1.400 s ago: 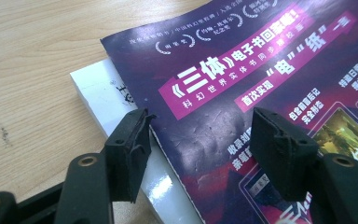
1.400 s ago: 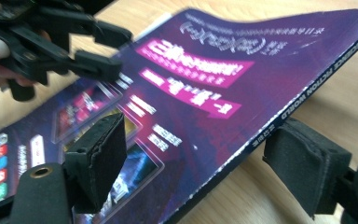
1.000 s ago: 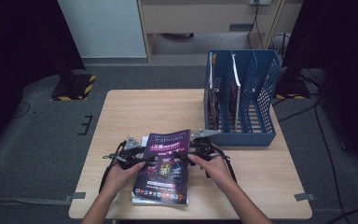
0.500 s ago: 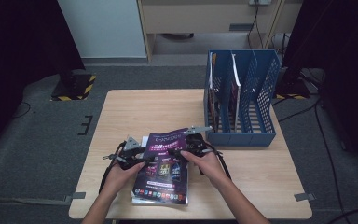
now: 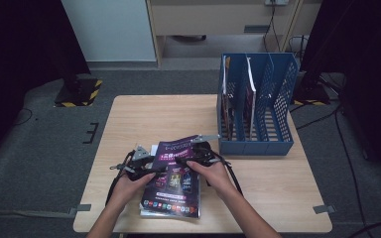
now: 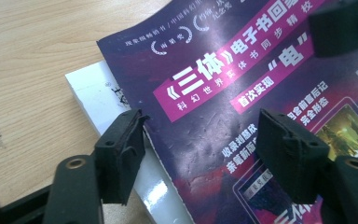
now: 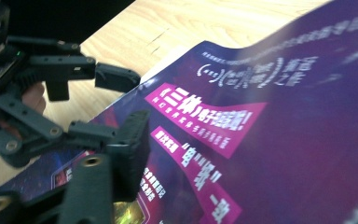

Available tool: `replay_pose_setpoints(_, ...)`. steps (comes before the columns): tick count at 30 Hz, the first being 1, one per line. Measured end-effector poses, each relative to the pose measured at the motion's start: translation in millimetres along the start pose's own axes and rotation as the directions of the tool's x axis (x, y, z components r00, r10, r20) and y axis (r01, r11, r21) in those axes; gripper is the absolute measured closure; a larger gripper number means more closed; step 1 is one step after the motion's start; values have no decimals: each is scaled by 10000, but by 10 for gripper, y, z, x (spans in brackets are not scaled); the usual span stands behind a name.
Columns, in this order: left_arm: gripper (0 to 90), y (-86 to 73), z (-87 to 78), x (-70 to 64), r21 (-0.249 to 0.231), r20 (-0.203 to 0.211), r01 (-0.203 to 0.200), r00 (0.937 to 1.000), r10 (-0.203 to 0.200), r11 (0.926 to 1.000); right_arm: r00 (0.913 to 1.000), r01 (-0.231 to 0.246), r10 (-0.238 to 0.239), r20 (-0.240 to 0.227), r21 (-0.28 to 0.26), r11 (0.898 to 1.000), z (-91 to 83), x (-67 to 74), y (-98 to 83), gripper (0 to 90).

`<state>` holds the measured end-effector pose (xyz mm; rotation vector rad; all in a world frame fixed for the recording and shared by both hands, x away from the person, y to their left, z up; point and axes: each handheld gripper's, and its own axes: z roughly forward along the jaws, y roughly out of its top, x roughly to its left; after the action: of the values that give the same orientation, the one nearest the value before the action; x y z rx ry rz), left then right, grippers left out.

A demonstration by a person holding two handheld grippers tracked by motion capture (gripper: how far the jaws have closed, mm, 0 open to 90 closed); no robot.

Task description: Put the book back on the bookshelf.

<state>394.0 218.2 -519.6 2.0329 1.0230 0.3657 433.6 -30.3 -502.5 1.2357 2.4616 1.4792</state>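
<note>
magazine (image 6: 242, 116): paper with a glossy purple cover; fine creases catch the light, and the sheet bows near its top edge.
booklet beneath (image 6: 98, 100): white paper, smooth, shiny along its lower edge.
table (image 5: 154, 119): pale wood-grain top, matt, with a few small dark scuffs near its left edge.
left gripper (image 6: 200, 154): black matt plastic jaws with rubbery, ridged pads and small brass-coloured rivets.
right gripper (image 5: 191, 157): the same matt black plastic, with a grey plate on top.
file rack (image 5: 258, 106): blue plastic, slightly shiny, with perforated walls, standing at the table's right edge.
floor (image 5: 44, 148): grey carpet, rough and dull.
</note>
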Motion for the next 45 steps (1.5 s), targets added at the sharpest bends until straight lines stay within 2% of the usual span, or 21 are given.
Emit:
replay_pose_setpoints(3, 275, 10, 4, -1, -13, 65, 151, 9999, -151, 9999, 9999, -61, 64, 94, -338, 9994, -36, -4, 24, 599)
replay_pose_setpoints(8, 262, 31, -9, 14, -379, 262, 438, 9987, -428, 9983, 9995, 286, -274, 128, -991, 9947, -135, -3, 66, 705)
replay_pose_setpoints(14, 230, 36, -11, -1, -334, 456, 441, 9981, -426, 9985, 9977, 634, -587, 332, -1646, 9843, -295, 15, 90, 766)
replay_pose_setpoints(20, 225, 37, 18, -28, -223, 910, 467, 9949, -445, 9987, 9962, 784, -684, 532, -2170, 9730, -440, 7, 92, 780)
replay_pose_setpoints(23, 230, 46, 19, -35, -255, 1127, 452, 9927, -421, 9987, 9943, 1016, -903, 560, -2511, 9626, -503, 22, 103, 784)
replay_pose_setpoints(25, 272, 51, 14, -39, -308, 1335, 493, 9900, -448, 9983, 9932, 1131, -1011, 582, -2678, 9568, -533, 44, 117, 787)
replay_pose_setpoints(30, 276, 64, -6, -43, -418, 1631, 459, 9859, -385, 9981, 9891, 1456, -1320, 653, -2998, 9428, -574, 87, 158, 794)
replay_pose_setpoints(35, 289, 81, 2, -86, -435, 2103, 135, 9776, -41, 9990, 9822, 1874, -1710, 782, -3354, 9232, -633, 143, 202, 800)
replay_pose_setpoints(37, 304, 82, 10, -97, -446, 2306, 143, 9730, -36, 9989, 9781, 2077, -1895, 859, -3483, 9141, -662, 164, 222, 804)
replay_pose_setpoints(40, 306, 75, 22, -105, -359, 2422, 58, 9702, 30, 9993, 9741, 2260, -2071, 905, -3711, 9007, -699, 183, 250, 811)
replay_pose_setpoints(42, 315, 69, 26, -102, -291, 2529, -21, 9674, 94, 9996, 9711, 2384, -2208, 901, -3955, 8870, -728, 201, 274, 815)
replay_pose_setpoints(44, 343, 70, 24, -102, -351, 2570, -26, 9664, 115, 9994, 9680, 2505, -2346, 896, -4111, 8765, -751, 220, 290, 819)
replay_pose_setpoints(45, 361, 79, 17, -99, -397, 2511, -47, 9679, 145, 9992, 9668, 2538, -2408, 851, -4247, 8690, -764, 238, 299, 821)
